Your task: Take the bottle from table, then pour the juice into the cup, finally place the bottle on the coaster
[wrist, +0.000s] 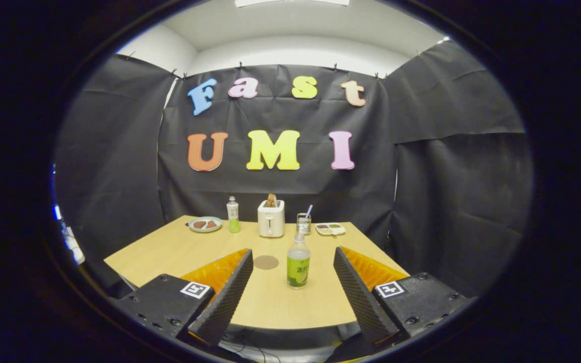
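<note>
Tongs [293,257] spread wide, nothing between the pads yet; I have the two ribbed fingers [227,295] splayed to either side over the near edge of the wooden table [169,252]. The bottle [298,262] stands upright just ahead of them, sitting in the gap but a little right of its centre line, nearer the right finger than the left. Its long axis is vertical, cap up, with the green label low on the body, so I judge a straight push forward with a small shift to the right would bring the body between the pads.

The coaster [266,261], a flat brown disc, lies just left of the bottle and slightly farther back, clear of it. I cannot make out a plain cup; the likeliest candidate is the small mesh holder [303,223] with a straw near the far edge, right of the toaster [271,219]. A second bottle [233,215] stands far left of the toaster, beside a plate [205,224]; a small tray [330,229] sits far right.
</note>
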The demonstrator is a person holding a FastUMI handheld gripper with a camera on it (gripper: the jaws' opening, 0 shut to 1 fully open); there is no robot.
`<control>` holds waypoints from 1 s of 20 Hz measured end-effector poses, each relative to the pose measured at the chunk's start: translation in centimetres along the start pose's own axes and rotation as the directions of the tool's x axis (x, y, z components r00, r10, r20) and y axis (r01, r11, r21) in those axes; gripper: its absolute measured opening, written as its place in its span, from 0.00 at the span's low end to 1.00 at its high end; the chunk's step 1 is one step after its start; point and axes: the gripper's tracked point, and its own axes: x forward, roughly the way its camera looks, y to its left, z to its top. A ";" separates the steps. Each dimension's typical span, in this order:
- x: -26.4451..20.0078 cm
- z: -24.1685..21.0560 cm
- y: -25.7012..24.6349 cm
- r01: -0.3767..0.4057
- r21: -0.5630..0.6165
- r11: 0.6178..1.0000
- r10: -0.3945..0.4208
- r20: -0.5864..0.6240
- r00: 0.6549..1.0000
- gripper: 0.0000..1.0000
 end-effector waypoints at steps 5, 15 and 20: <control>-0.2 -0.1 -0.9 -0.009 0.031 0.999 0.008 0.025 1.000 1.00; 0.3 -0.9 -3.1 0.029 -0.004 1.000 -0.029 0.079 0.996 1.00; 2.3 -2.7 -4.7 0.042 0.011 0.999 -0.043 0.045 0.998 1.00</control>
